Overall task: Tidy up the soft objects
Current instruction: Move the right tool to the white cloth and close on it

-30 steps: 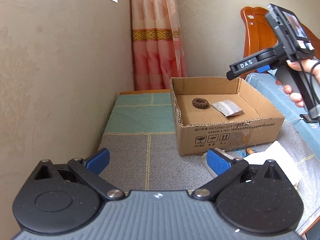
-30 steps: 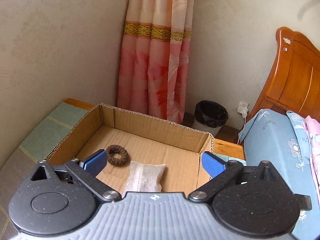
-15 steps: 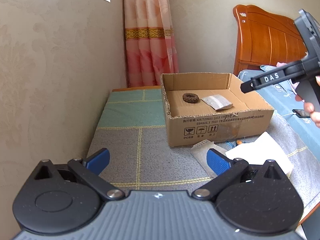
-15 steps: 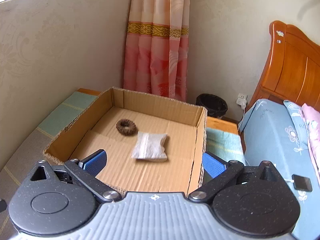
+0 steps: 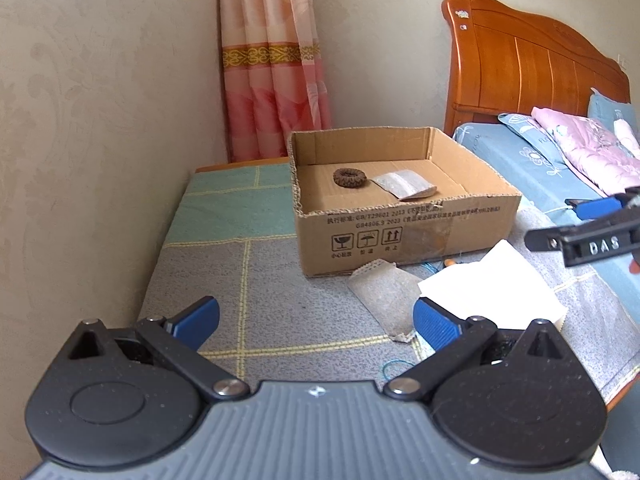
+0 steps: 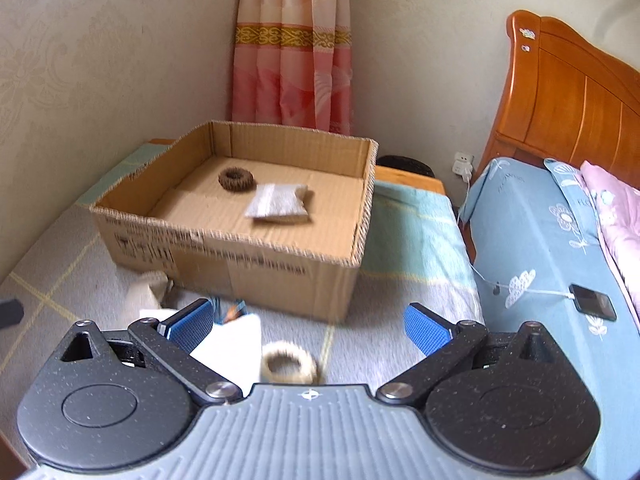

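Cardboard box (image 6: 256,240) already holds a dark brown scrunchie (image 6: 236,179) and a small grey sachet (image 6: 277,206). Left outside on the desk (image 5: 280,320): a cream scrunchie (image 6: 289,367) just below my right tool (image 6: 308,326), a grey lace-edged pouch (image 5: 384,296) and white folded cloth (image 5: 492,288) near my left tool (image 5: 316,322). Both tools spread wide, holding nothing. Risks: right view is blurred, so I may misjudge the ring and pinch the cloth edge beside it; pouch sits partly under the cloth and could drag it along.
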Demonstrator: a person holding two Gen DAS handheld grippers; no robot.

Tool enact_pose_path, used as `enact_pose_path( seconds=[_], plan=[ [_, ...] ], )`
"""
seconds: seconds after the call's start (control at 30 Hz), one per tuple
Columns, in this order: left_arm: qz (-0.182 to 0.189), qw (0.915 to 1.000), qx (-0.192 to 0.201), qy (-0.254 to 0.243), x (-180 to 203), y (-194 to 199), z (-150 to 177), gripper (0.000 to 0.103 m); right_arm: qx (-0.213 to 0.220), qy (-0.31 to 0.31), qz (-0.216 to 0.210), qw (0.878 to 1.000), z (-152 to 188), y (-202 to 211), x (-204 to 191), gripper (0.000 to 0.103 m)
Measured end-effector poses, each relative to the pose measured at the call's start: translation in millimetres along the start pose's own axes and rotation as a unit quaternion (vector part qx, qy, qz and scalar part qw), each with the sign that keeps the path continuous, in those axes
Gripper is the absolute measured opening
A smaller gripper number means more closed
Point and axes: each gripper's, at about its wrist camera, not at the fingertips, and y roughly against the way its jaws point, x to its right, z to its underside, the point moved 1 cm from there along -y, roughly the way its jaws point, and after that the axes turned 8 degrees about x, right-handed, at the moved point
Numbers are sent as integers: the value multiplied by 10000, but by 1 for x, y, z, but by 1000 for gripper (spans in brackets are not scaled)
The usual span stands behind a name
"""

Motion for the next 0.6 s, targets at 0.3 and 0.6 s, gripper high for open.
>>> enact_pose_path(
  seconds=[0.3, 0.6],
  plan=[
    [25, 9998, -182, -74, 9, -8, 6, 102, -78, 2, -189, 9998, 42, 25, -2, 103],
    [-85, 9996, -278, 14, 2, -10, 10, 102, -207, 389, -842, 9955, 47, 19, -42, 103]
  ],
)
